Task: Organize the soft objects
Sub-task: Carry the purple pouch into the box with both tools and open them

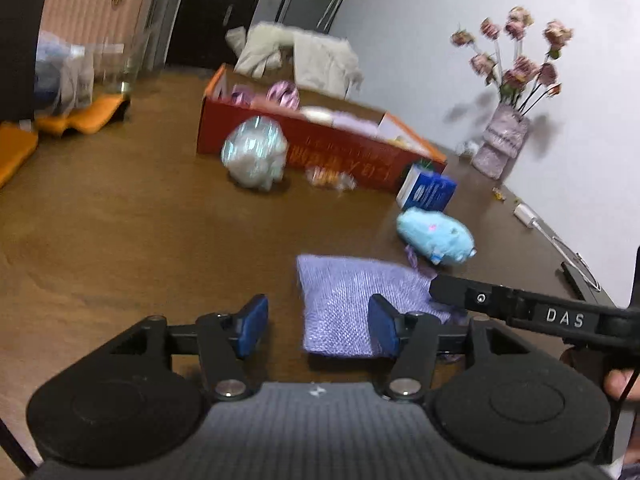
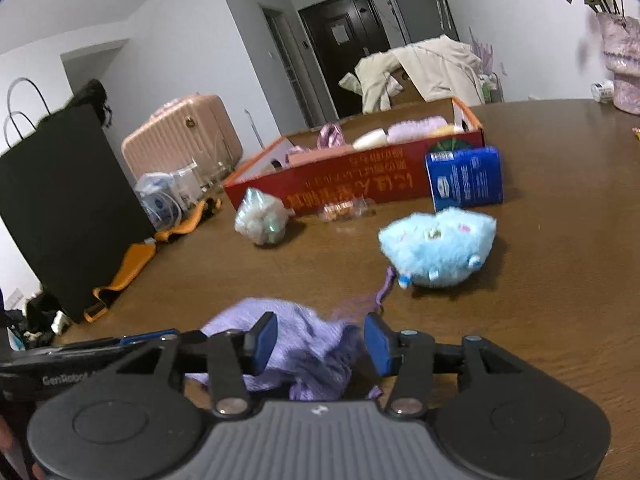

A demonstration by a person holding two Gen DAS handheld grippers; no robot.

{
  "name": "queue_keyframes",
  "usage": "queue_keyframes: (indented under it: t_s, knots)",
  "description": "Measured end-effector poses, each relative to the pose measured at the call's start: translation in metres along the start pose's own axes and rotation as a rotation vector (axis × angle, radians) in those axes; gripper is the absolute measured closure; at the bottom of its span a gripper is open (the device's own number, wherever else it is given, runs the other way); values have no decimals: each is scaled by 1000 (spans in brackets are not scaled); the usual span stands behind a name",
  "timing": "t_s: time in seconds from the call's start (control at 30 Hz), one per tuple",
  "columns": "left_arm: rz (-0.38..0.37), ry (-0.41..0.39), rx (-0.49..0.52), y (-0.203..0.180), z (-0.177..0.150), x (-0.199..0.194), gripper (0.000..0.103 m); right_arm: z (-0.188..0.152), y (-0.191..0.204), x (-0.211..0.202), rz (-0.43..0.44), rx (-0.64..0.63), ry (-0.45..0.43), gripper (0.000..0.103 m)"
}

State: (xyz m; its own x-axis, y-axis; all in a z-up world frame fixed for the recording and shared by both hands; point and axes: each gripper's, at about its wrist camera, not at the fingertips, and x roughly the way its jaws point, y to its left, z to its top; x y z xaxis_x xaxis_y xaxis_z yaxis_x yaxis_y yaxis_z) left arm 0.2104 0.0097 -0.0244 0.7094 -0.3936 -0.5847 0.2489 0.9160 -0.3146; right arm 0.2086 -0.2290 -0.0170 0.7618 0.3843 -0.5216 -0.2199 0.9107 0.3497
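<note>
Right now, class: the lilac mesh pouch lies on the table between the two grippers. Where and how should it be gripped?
Grip the lilac mesh pouch at its gathered drawstring neck, which faces the blue plush toy. The fabric bunches there, giving raised folds to pinch, while the body lies flat on the table. The open right gripper already straddles that end, so coming from its side looks best.
</note>
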Motion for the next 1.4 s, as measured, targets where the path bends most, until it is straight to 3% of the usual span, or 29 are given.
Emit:
queue_keyframes:
  t_s: [0.03, 0.1, 0.13, 0.2, 0.23, 0.27, 0.4, 0.5, 0.67, 0.77, 0.93, 1.1, 1.23, 1.4]
  knots:
    - [-12, 9, -2, 1, -2, 3, 48, -3, -1, 3, -6, 5, 9, 55]
    - [-38, 18, 9, 1, -4, 6, 64, -6, -3, 8, -11, 16, 25, 55]
    - [-53, 22, 16, 0, -5, 7, 77, -8, -4, 9, -9, 21, 25, 55]
    - [-58, 24, 18, 0, -5, 9, 84, -8, -5, 10, -8, 21, 28, 65]
    - [-64, 26, 19, 0, -5, 10, 89, -7, -4, 10, 4, 18, 29, 77]
    - [-69, 30, 17, -1, -4, 11, 92, -6, -3, 10, 16, 12, 32, 79]
    - [-118, 14, 10, -5, 12, 9, 93, 5, 2, 8, 11, -28, 30, 83]
    - [-169, -43, 38, -14, 40, 10, 93, 30, 0, -1, 30, -30, -28, 83]
    - [-214, -92, 59, -28, 119, 46, 93, 106, -11, 8, 10, -119, -136, 83]
    - [-204, -65, 53, -36, 165, 91, 93, 157, -25, 35, -14, -159, -145, 83]
    - [-127, 37, 20, -26, 217, 180, 93, 222, -57, 112, -72, -147, -26, 83]
    - [3, 91, 42, -21, 224, 230, 92, 237, -69, 191, -227, -210, 120, 82]
    - [-8, 86, 68, -19, 220, 228, 91, 233, -79, 231, -226, -211, 233, 81]
    - [13, 40, 118, -25, 224, 200, 90, 230, -75, 234, -229, -230, 260, 74]
